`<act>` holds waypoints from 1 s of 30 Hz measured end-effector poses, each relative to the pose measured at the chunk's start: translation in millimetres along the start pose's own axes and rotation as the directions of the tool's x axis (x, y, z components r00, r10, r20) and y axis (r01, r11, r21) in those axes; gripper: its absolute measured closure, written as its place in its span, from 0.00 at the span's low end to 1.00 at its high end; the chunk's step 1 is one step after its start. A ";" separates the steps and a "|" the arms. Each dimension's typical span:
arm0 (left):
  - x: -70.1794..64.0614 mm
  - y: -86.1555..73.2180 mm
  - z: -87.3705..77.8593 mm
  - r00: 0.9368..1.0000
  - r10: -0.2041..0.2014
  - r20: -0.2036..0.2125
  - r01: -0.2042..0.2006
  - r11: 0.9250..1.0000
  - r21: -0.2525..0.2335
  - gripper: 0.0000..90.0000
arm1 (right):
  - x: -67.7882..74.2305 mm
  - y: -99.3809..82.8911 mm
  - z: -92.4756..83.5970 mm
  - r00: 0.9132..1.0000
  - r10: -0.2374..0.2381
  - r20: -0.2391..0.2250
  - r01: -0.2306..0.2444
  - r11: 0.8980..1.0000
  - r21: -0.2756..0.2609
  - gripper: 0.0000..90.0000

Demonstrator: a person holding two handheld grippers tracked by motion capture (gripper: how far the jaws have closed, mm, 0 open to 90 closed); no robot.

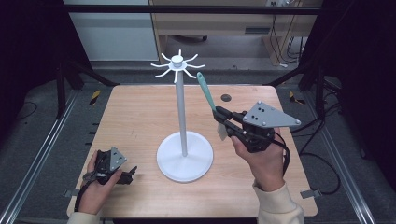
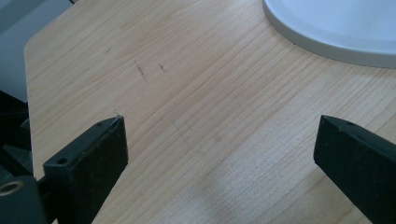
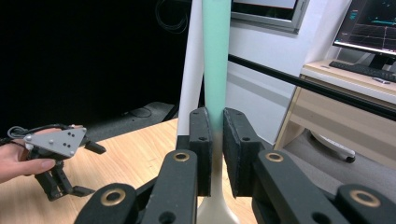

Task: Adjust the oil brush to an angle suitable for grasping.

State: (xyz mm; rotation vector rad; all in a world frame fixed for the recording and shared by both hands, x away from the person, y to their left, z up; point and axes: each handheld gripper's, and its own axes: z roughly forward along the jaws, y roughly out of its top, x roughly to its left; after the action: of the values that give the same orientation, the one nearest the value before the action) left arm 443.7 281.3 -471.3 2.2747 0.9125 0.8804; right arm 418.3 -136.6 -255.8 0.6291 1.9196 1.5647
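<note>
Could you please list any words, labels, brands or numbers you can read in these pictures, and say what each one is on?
No text can be read.
Monitor behind the table, in the right gripper view: coloured lines and marks on a dark screen, too small and blurred to read.
Keyboard below it: keys too small to read.
White stand, green-handled utensil, right gripper, left gripper and wooden table: no lettering visible.

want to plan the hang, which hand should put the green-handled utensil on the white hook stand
Right. The right gripper is shut on the utensil near the stand hooks; the left gripper rests open, low on the table.
</note>
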 end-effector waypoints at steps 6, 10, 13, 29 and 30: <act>-0.1 0.0 0.1 1.000 0.000 0.001 0.000 1.000 0.000 0.03 | 1.0 0.7 -0.5 1.000 -0.007 -0.005 0.007 1.000 0.002 0.91; -0.1 0.0 0.1 1.000 0.000 0.001 0.000 1.000 0.000 0.03 | 2.1 0.3 1.3 1.000 -0.009 -0.007 0.009 1.000 0.009 0.91; -0.1 -0.1 0.1 1.000 0.000 0.000 0.000 1.000 -0.001 0.03 | 3.3 0.5 2.8 1.000 -0.012 -0.010 0.012 1.000 0.016 0.91; 0.1 -0.4 0.1 1.000 0.000 0.000 0.000 1.000 0.001 0.03 | 3.6 -0.2 13.7 1.000 0.003 -0.023 -0.003 1.000 0.022 0.91; 0.0 -0.3 0.2 1.000 -0.001 0.000 0.001 1.000 0.001 0.03 | 3.7 0.0 14.4 1.000 0.004 -0.024 -0.004 1.000 0.021 0.91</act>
State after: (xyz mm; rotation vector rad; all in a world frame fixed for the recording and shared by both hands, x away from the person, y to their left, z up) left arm 443.7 281.4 -471.6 2.2749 0.9133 0.8795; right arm 425.6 -123.9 -258.4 0.6256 1.9556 1.5634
